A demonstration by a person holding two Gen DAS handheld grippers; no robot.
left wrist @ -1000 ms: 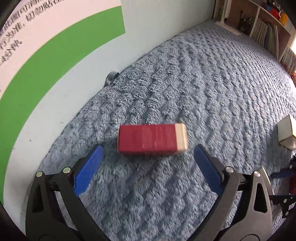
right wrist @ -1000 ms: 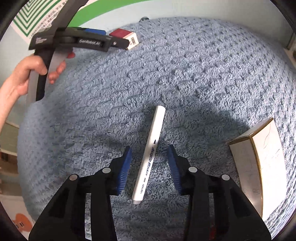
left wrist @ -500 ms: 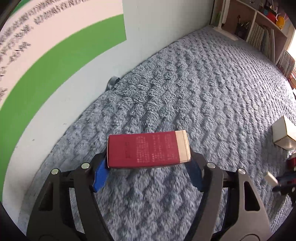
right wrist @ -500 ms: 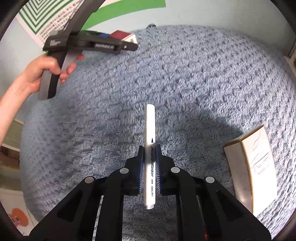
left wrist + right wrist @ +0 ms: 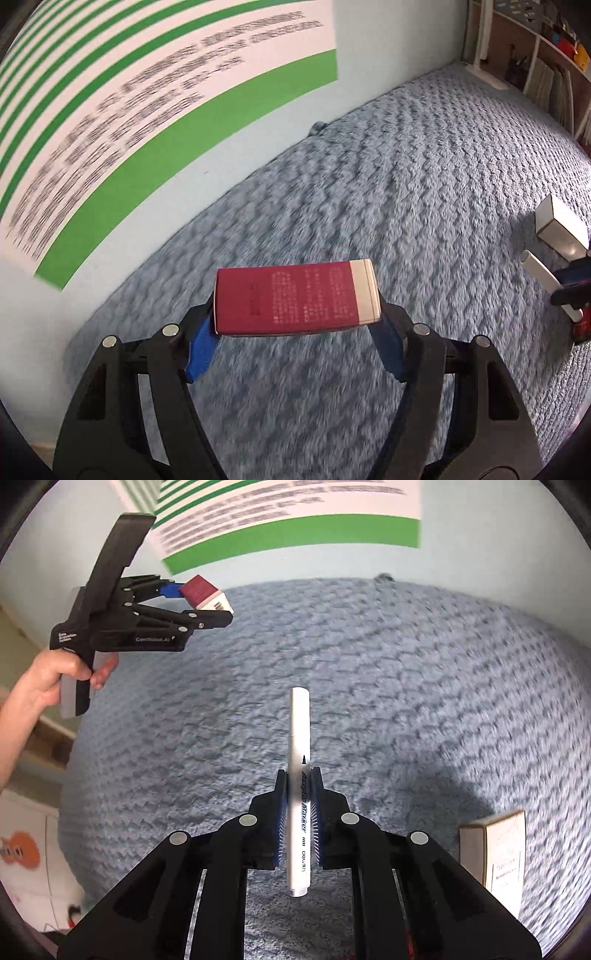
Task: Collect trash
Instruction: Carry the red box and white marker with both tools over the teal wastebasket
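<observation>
Left gripper [image 5: 295, 334] pinches the red box [image 5: 295, 299] endwise above the carpet [image 5: 424, 166]; right gripper [image 5: 298, 808] clamps the white marker [image 5: 300, 775], probably bin-bound; a pale carton [image 5: 495, 853] lies on the carpet.

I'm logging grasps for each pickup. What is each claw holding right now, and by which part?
Left claw: the red box, clamped across its two short ends. Right claw: the white marker, pinched around mid-barrel, both ends sticking out.

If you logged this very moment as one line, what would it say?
left gripper: holding red box | right gripper: holding white marker | beige box: on carpet
</observation>
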